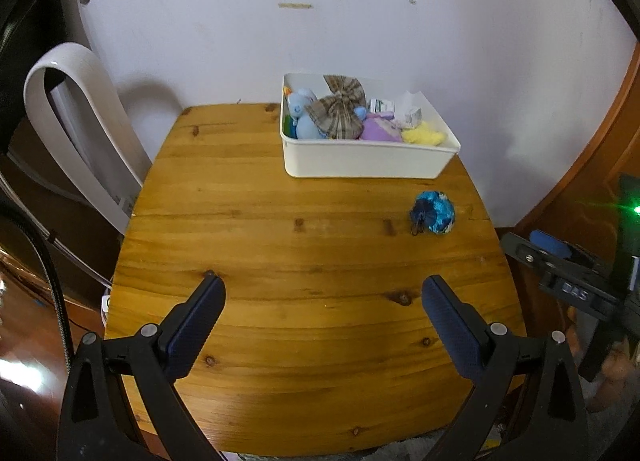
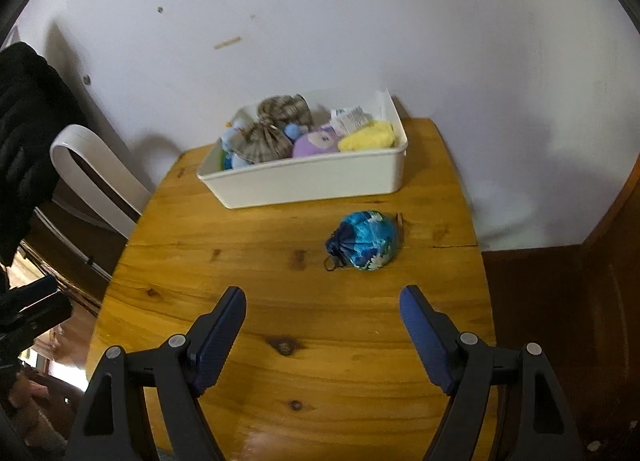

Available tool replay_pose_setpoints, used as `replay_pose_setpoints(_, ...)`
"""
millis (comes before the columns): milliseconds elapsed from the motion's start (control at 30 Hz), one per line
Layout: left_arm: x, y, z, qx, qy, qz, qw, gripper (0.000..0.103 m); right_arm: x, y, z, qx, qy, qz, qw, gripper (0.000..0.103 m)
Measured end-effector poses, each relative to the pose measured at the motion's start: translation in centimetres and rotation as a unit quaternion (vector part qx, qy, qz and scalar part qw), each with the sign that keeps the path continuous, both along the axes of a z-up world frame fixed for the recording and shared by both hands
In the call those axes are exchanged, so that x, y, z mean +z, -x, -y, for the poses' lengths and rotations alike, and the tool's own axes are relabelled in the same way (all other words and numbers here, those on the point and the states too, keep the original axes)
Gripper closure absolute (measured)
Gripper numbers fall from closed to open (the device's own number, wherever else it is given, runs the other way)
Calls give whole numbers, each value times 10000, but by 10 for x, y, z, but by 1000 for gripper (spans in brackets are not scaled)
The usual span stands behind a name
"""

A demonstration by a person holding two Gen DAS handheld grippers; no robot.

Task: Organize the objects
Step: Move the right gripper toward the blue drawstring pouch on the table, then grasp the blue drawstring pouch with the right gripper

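Pouch (image 2: 363,240): mid-frame on bench (image 2: 280,381), outside full bin (image 2: 304,181); yours to stow.
Right gripper (image 2: 323,301): jaws apart, empty, aimed at it.
Left gripper (image 1: 323,293): jaws apart, empty.

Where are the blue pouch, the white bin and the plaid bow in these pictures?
blue pouch (image 2: 366,240), right wrist view, middle of its shiny fabric body.
white bin (image 1: 360,161), left wrist view, bare front wall.
plaid bow (image 1: 338,117), left wrist view, lower loops just below the knot.

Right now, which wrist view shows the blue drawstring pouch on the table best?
The right wrist view: the blue drawstring pouch lies larger and near centre, ahead of the open right gripper. The left wrist view shows it smaller, off to the right.
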State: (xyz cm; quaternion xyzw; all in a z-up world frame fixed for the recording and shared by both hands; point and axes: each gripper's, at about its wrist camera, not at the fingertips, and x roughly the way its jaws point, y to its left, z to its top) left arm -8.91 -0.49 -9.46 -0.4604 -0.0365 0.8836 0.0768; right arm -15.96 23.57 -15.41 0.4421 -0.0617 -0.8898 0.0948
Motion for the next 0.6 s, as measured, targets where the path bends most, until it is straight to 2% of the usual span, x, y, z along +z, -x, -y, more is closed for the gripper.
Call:
replay_pose_setpoints(200,-16,9,-3,-41,-2,175,9998,4,-31,24,-3,-47,-138,139,9998,23)
replay_pose_setpoints(500,-45,26,-16,-189,8,582,9981,4,-73,81,-24,-296,491,493,9971,23)
replay_pose_setpoints(600,-54,33,-22,-253,29,695,9973,4,-86,101,-24,-362,463,595,9965,23)
